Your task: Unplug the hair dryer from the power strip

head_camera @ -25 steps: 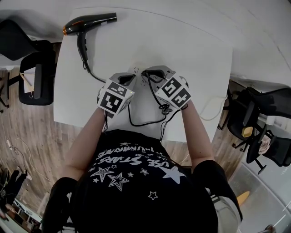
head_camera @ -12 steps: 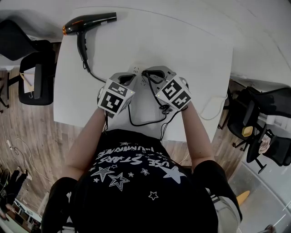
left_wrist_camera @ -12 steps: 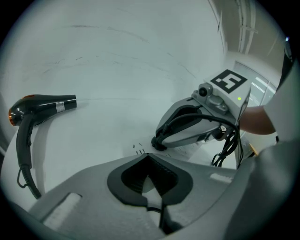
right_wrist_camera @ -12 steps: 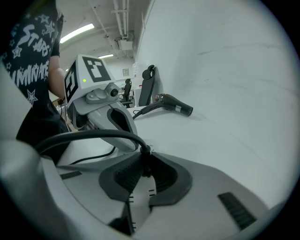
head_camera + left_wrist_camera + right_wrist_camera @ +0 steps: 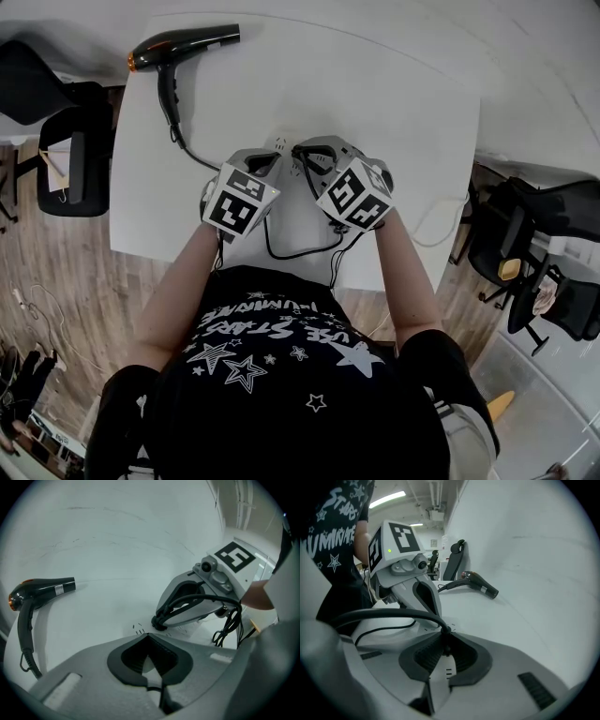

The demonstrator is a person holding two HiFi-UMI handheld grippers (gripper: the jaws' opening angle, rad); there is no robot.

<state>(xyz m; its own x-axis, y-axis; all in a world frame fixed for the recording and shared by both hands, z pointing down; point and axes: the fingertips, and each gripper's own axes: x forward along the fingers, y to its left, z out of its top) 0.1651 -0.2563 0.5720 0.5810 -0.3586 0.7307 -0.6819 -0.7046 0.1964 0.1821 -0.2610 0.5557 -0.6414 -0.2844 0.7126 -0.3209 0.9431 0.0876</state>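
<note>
White table (image 5: 394, 103) in middle, wood floor (image 5: 56, 281) round it. Black office chair (image 5: 75, 164) by table's left edge; more black chairs (image 5: 534, 225) off to the right, one w/ sth yellow (image 5: 509, 272) on it. Person's black tee (image 5: 281, 375) w/ white stars & print at bottom.

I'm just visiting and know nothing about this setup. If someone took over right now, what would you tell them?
Left tool: jaws together, tips down at the power strip, apparently steadying it.
Right tool: shut on the hair dryer's black plug, right at the strip.
Hair dryer: lying at the far left corner of the table, cord trailing back.
Done: plug gripped.
Left: the plug looks still seated; pull it out.
</note>
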